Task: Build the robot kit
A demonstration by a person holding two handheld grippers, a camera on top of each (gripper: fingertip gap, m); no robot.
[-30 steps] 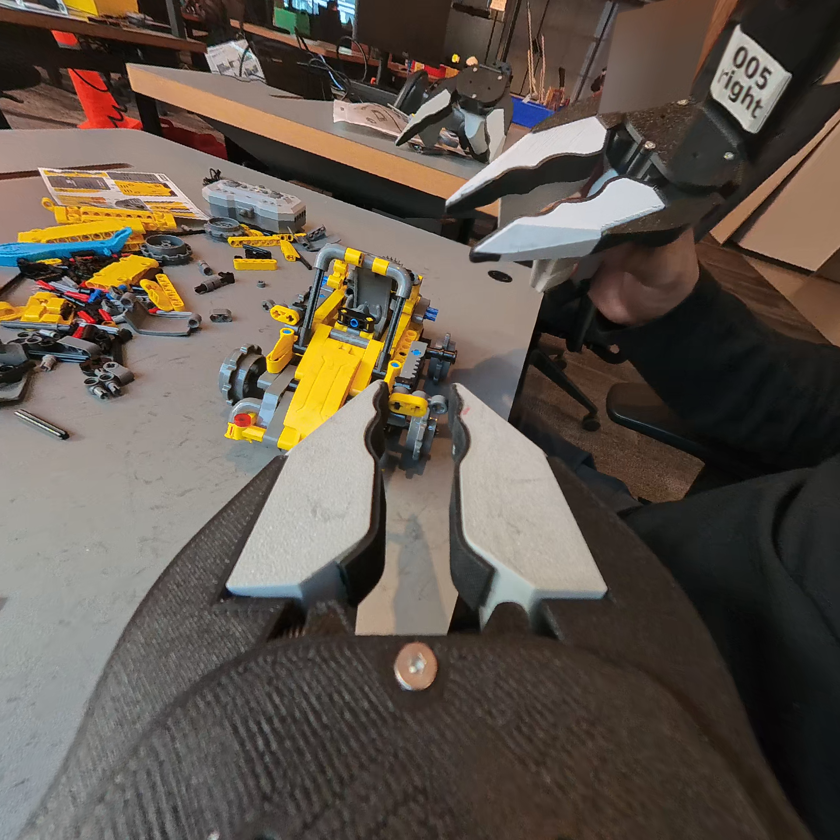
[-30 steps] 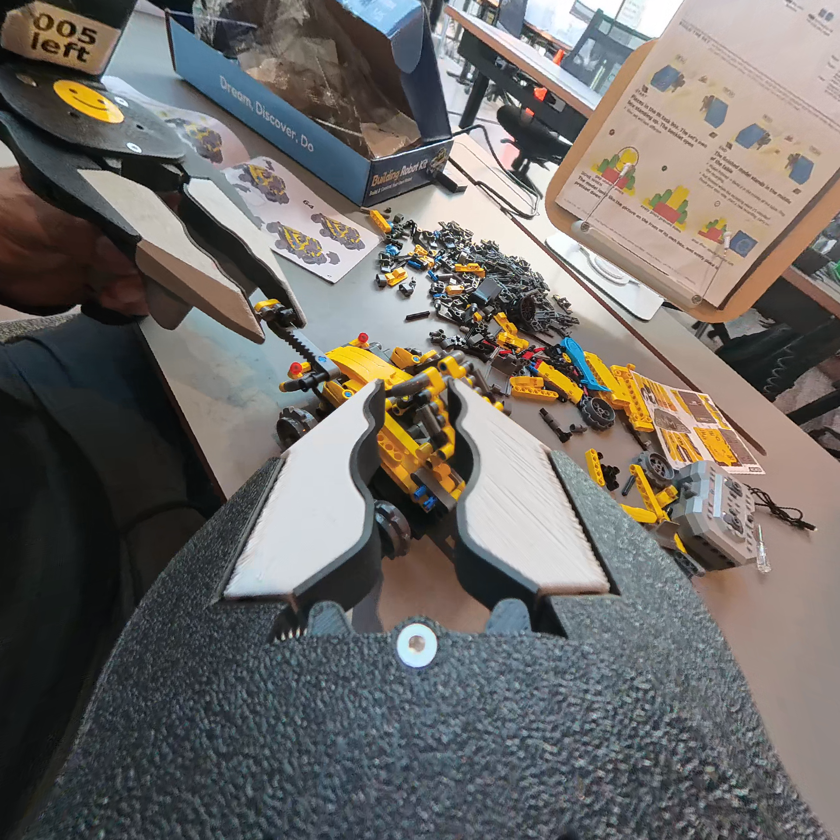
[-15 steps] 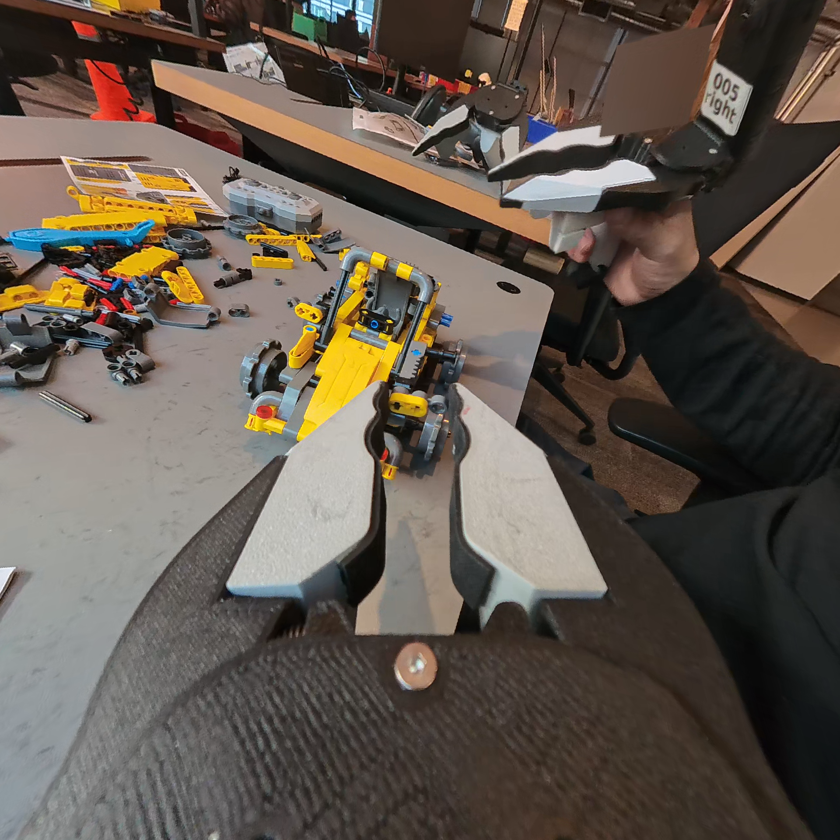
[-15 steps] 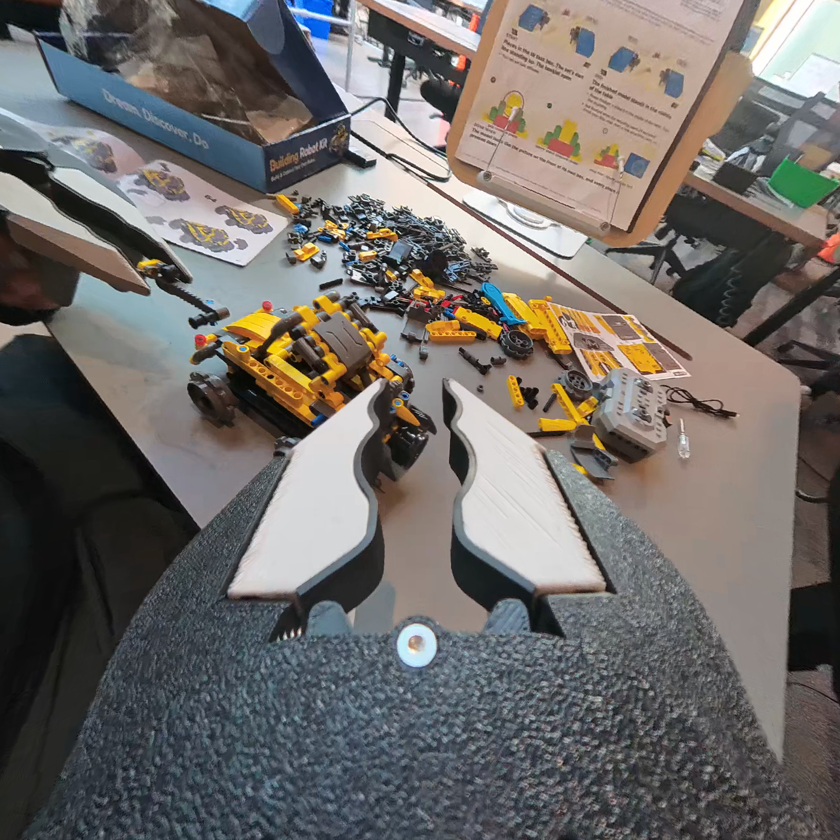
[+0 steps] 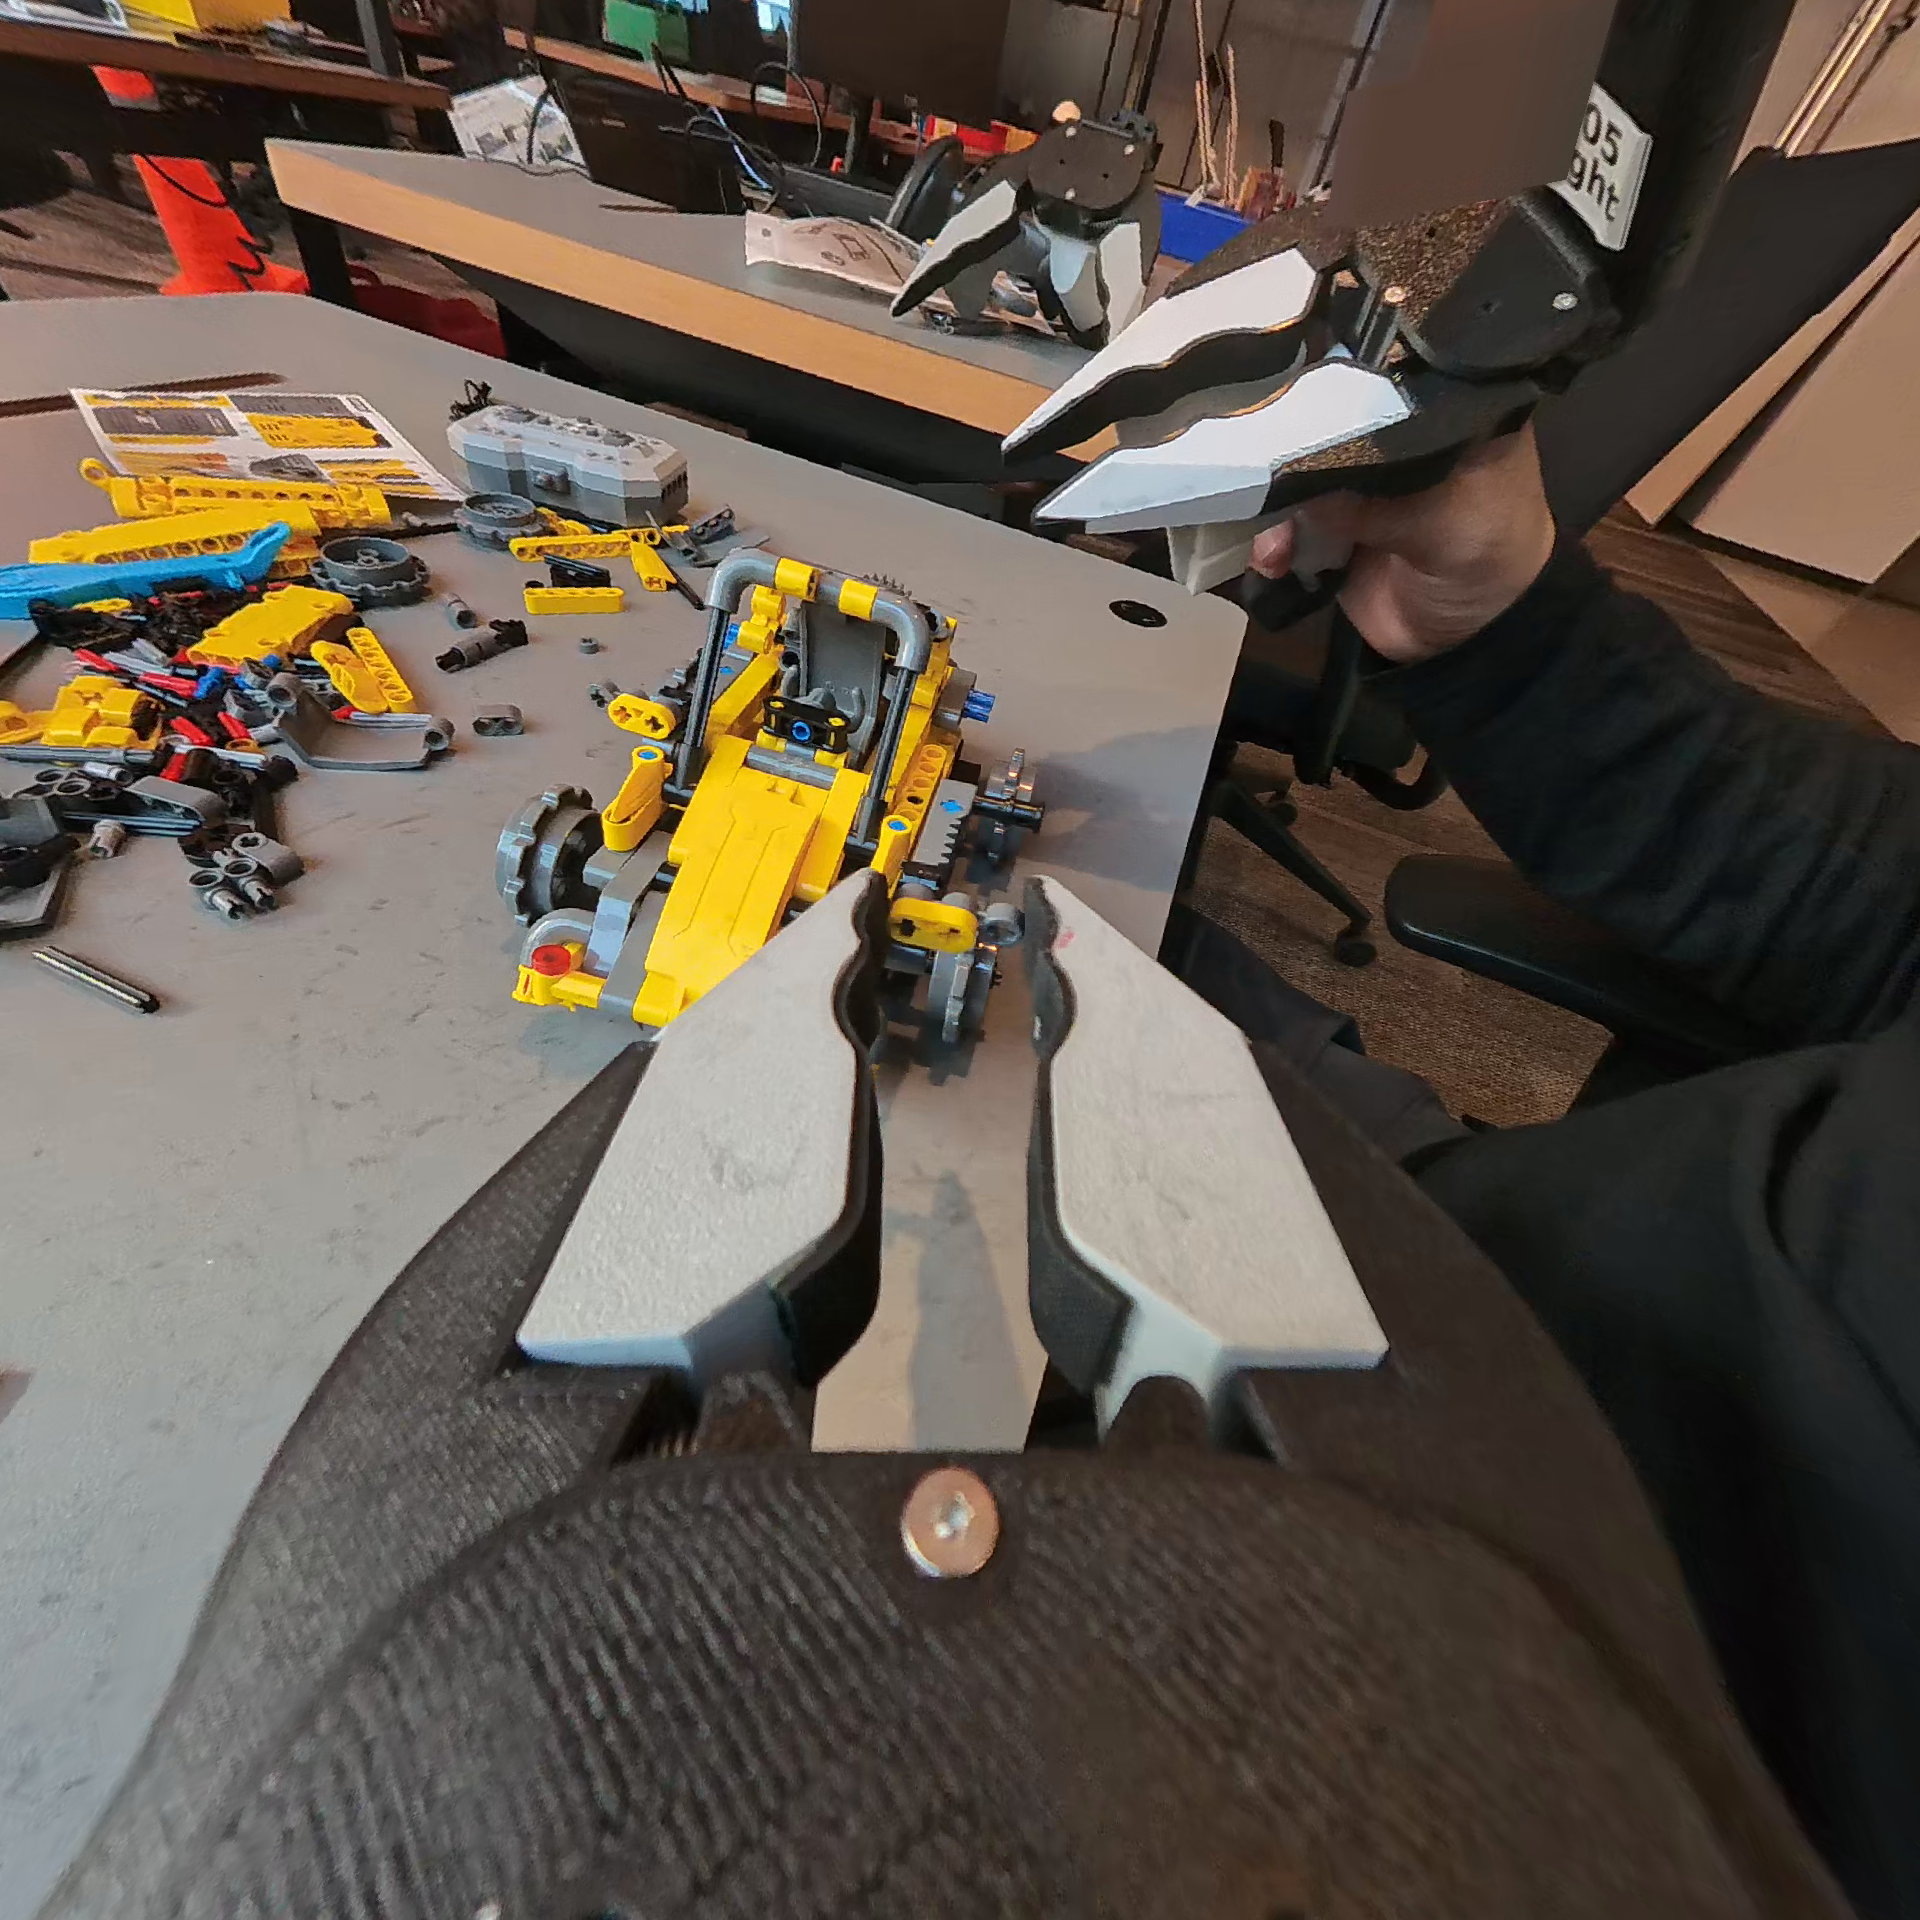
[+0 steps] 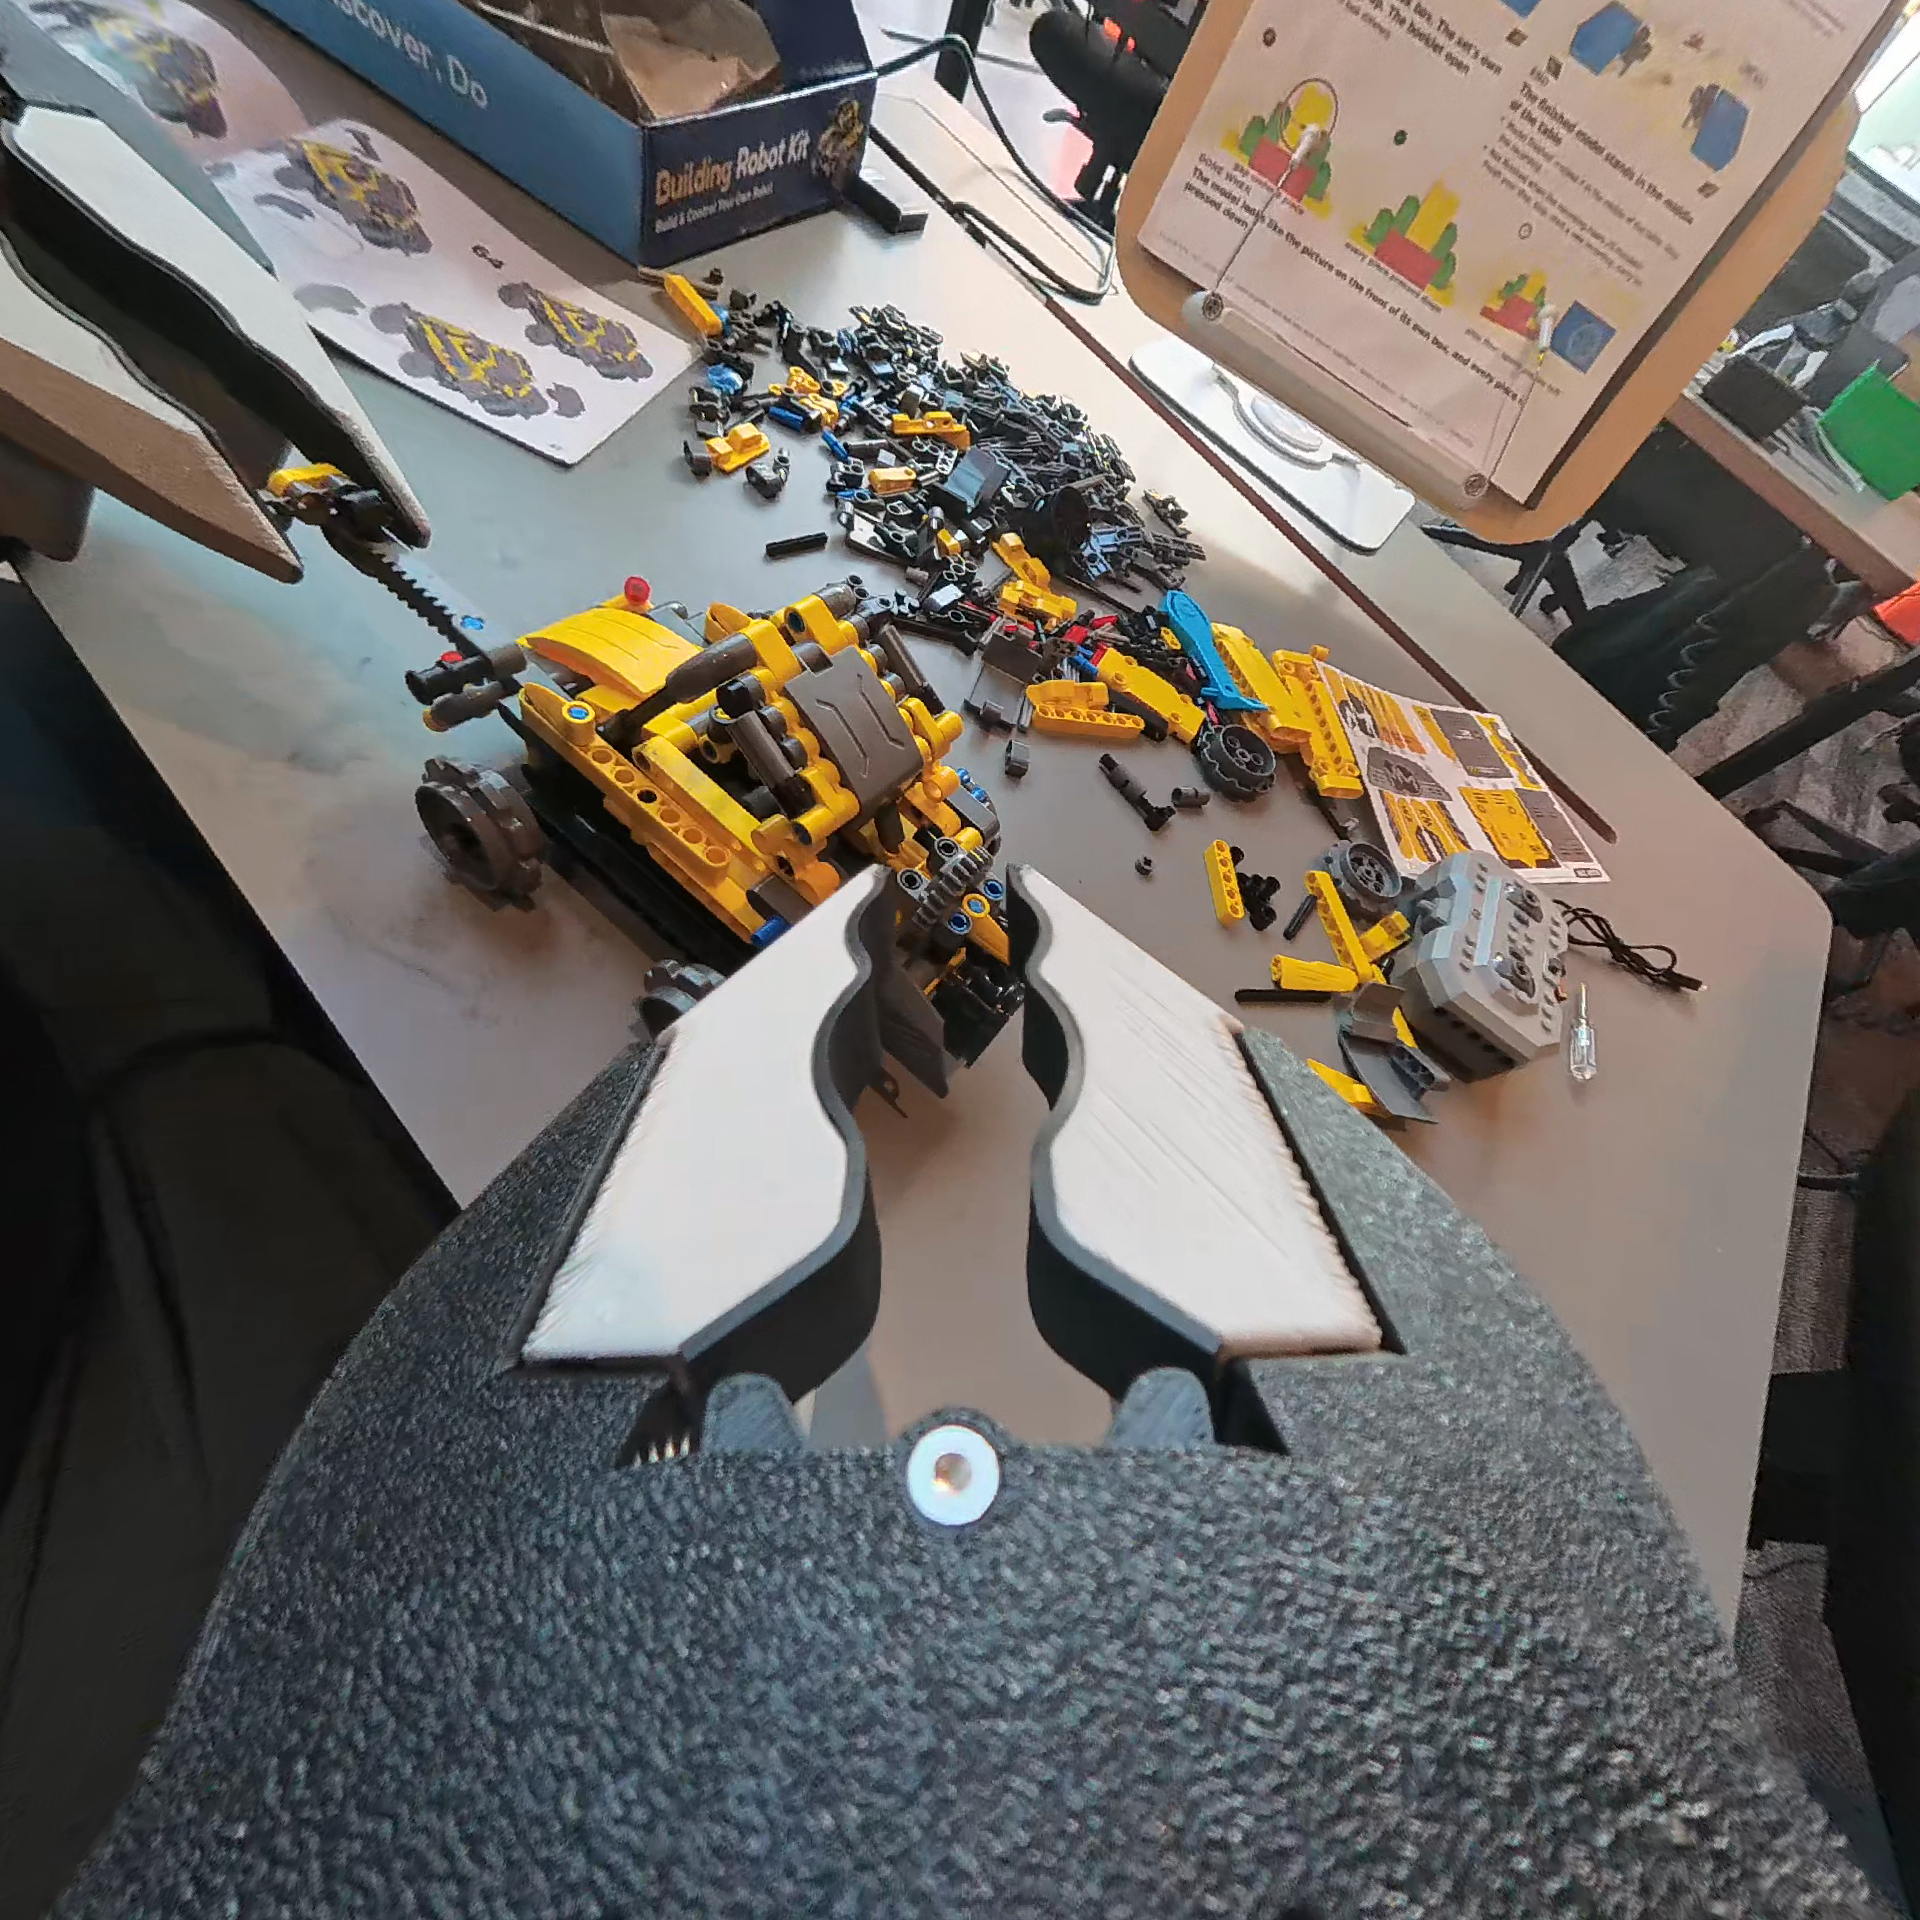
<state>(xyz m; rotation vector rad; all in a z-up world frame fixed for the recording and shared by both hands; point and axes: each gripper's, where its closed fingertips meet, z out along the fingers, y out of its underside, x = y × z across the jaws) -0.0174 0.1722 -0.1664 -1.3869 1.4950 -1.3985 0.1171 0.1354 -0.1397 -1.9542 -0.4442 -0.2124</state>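
Observation:
A yellow and grey brick-built vehicle (image 5: 748, 842) stands on the grey table (image 5: 260, 1143) near its edge; it also shows in the right wrist view (image 6: 727, 769). My left gripper (image 5: 951, 899) is shut on a small yellow connector (image 5: 935, 923) at the vehicle's front corner. In the right wrist view the left gripper (image 6: 348, 520) pinches that yellow piece (image 6: 307, 483) at the end of a black toothed rack (image 6: 431, 592) that runs down to the vehicle. My right gripper (image 6: 948, 883) is open and empty, just above the vehicle's geared rear. It hangs in the air at upper right in the left wrist view (image 5: 1023, 478).
Loose yellow, black and blue parts (image 6: 987, 488) lie beyond the vehicle. A grey battery box (image 6: 1486, 956) and small screwdriver (image 6: 1579, 1039) sit right. A blue kit box (image 6: 582, 104), instruction sheets (image 6: 468, 322) and a picture board on a stand (image 6: 1455, 208) are behind. A spare gripper (image 5: 1049, 229) lies on the far table. Left tips to right tips: about 15 cm.
My right gripper drew back and up from the vehicle, then came down again over its rear. My left gripper kept its hold on the yellow piece, and the vehicle barely moved.

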